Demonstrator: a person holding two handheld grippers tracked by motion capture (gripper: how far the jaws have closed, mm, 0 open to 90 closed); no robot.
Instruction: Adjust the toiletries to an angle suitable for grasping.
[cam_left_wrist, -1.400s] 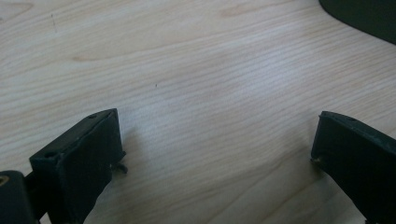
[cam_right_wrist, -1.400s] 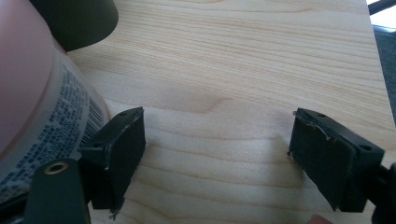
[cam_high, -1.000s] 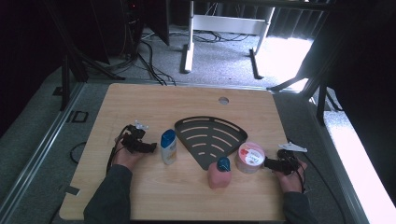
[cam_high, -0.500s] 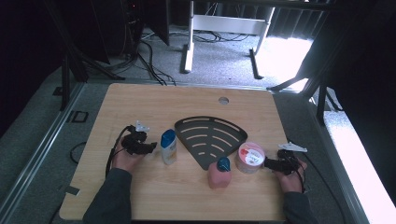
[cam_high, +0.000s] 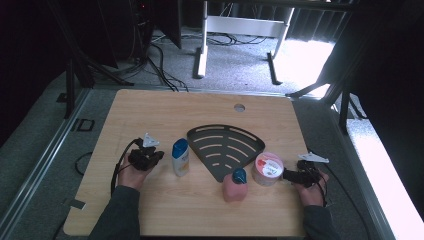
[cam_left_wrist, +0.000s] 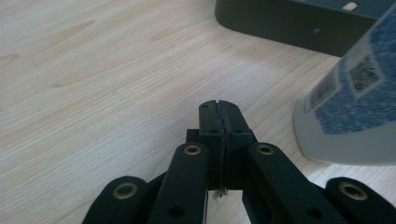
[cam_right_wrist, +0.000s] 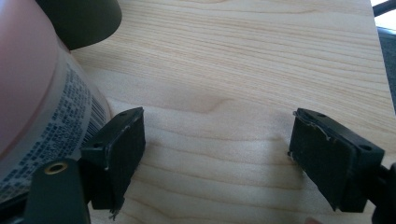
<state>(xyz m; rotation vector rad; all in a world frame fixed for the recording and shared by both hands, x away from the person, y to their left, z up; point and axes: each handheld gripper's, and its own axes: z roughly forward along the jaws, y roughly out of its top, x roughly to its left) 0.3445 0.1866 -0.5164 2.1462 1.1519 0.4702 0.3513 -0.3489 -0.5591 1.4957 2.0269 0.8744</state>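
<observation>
Plainly, the bottle (cam_high: 180, 156) is a light, stiff plastic thing with a smooth, likely slippery skin; standing upright on a narrow base, it should tip at a careless nudge, so the flat sides low on the body look the best place to take hold. It stands on the table (cam_high: 150, 110), just beside the left tongs (cam_high: 155, 156), off their tip and apart from them; in the left gripper view its white base and blue label (cam_left_wrist: 355, 93) sit to one side of the jaws, not between them. The left tongs (cam_left_wrist: 218, 116) have just been closing and are now clenched on nothing. The tub (cam_high: 268, 168), squat and light, stands just beyond the right tongs (cam_high: 287, 174). These are spread wide and empty (cam_right_wrist: 217, 154), one jaw close by or touching the tub's printed wall (cam_right_wrist: 51, 116).
</observation>
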